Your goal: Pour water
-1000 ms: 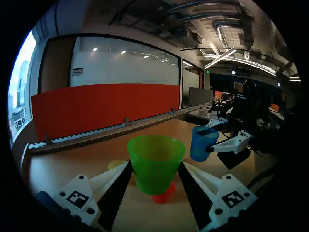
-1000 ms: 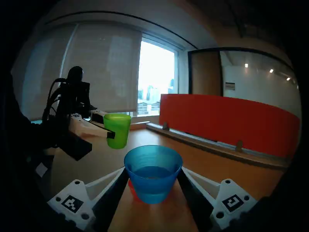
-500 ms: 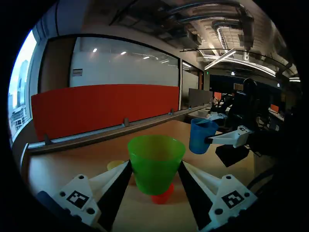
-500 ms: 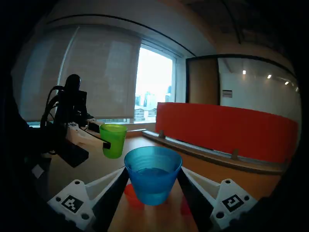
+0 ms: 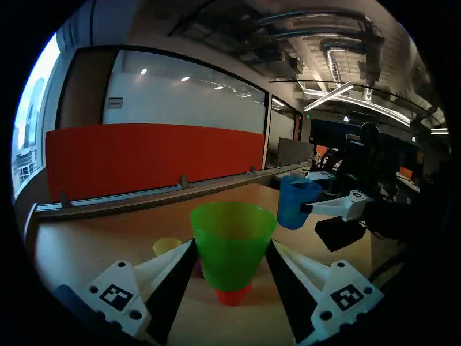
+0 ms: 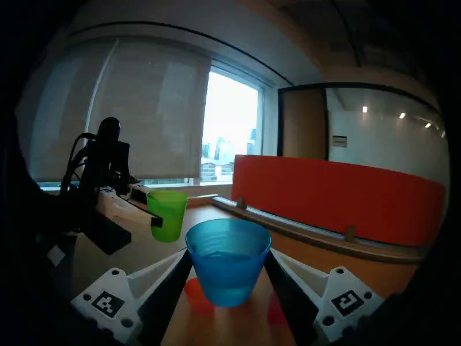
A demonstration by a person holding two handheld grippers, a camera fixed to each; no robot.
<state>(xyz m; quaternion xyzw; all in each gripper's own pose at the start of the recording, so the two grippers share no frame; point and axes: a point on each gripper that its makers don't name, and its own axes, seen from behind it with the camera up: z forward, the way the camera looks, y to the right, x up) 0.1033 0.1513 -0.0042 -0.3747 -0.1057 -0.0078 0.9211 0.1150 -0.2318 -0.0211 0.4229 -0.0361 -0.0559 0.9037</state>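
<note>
In the left gripper view my left gripper (image 5: 230, 259) is shut on a translucent green cup (image 5: 233, 242), held upright above the wooden table (image 5: 86, 248). To its right, farther off, hangs the blue cup (image 5: 294, 202) in the other gripper. In the right gripper view my right gripper (image 6: 229, 271) is shut on that blue cup (image 6: 228, 268), upright, with water inside. The green cup (image 6: 166, 215) shows to the left there, held by the left gripper's white fingers (image 6: 124, 210).
A red cup (image 5: 232, 295) stands on the table under the green cup, with a yellow cup (image 5: 166, 247) to its left. Red cups (image 6: 197, 288) also lie under the blue cup. A red partition (image 5: 144, 155) runs along the table's far edge. A window (image 6: 230, 132) is behind.
Both cups stay held and upright. The blue cup has risen a little and drifted left in the left gripper view. The green cup sits slightly lower in the right gripper view.
</note>
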